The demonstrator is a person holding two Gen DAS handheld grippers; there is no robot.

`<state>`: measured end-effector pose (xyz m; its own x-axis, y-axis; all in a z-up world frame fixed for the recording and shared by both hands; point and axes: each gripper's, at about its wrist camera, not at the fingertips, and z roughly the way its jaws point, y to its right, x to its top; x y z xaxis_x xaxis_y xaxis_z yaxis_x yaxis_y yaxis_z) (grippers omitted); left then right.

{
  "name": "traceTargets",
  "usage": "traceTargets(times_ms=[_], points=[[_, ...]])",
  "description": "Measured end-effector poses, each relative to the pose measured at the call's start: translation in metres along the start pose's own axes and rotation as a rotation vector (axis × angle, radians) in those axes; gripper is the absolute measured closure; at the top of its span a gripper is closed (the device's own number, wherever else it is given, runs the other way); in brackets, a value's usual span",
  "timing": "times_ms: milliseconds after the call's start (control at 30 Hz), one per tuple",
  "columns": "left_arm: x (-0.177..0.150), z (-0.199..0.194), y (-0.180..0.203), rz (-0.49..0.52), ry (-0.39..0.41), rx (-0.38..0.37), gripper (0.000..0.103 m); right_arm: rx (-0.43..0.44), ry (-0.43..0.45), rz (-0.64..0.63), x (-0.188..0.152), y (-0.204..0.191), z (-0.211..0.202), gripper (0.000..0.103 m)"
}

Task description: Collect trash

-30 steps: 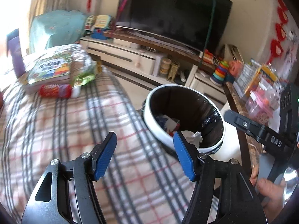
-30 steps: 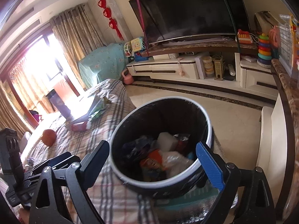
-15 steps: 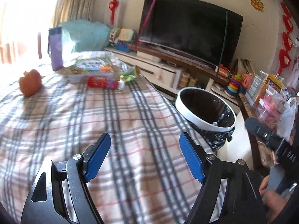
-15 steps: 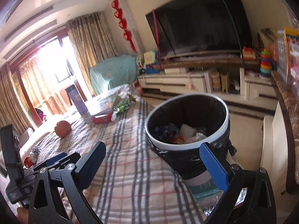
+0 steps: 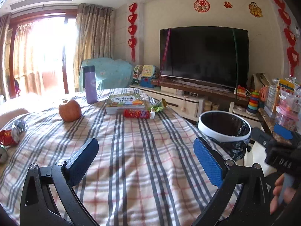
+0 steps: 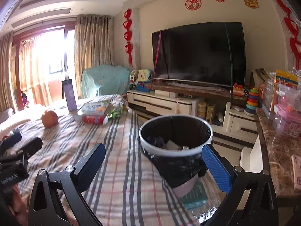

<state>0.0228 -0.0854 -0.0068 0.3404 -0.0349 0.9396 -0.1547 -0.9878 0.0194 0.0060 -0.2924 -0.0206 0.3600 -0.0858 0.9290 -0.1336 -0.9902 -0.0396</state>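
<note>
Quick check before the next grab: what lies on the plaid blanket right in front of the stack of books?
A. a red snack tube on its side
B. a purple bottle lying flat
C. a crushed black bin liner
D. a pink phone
A: the red snack tube lies on its side against the front of the books on the plaid blanket; the purple bottle stands upright behind.

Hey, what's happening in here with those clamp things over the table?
A person is tidying up trash with a hand-held gripper in each hand. Neither holds anything: the left hand-held gripper is opening over the plaid tablecloth and the right hand-held gripper is open, near the trash bin, which already has some rubbish in it. Wrappers remain: a red one and a green one by the book, and crumpled ones at the left edge.
</note>
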Motion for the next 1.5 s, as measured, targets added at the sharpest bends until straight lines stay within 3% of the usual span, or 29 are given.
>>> traceTargets(times_ms=[533, 1500], points=[[-0.018, -0.010, 0.008, 0.038, -0.016, 0.049, 0.000, 0.044, 0.015, 0.047, -0.017, 0.006, -0.011, 0.000], [-0.015, -0.020, 0.012, 0.040, 0.017, 0.044, 0.000, 0.074, 0.076, 0.061, -0.015, 0.004, -0.025, 0.000]])
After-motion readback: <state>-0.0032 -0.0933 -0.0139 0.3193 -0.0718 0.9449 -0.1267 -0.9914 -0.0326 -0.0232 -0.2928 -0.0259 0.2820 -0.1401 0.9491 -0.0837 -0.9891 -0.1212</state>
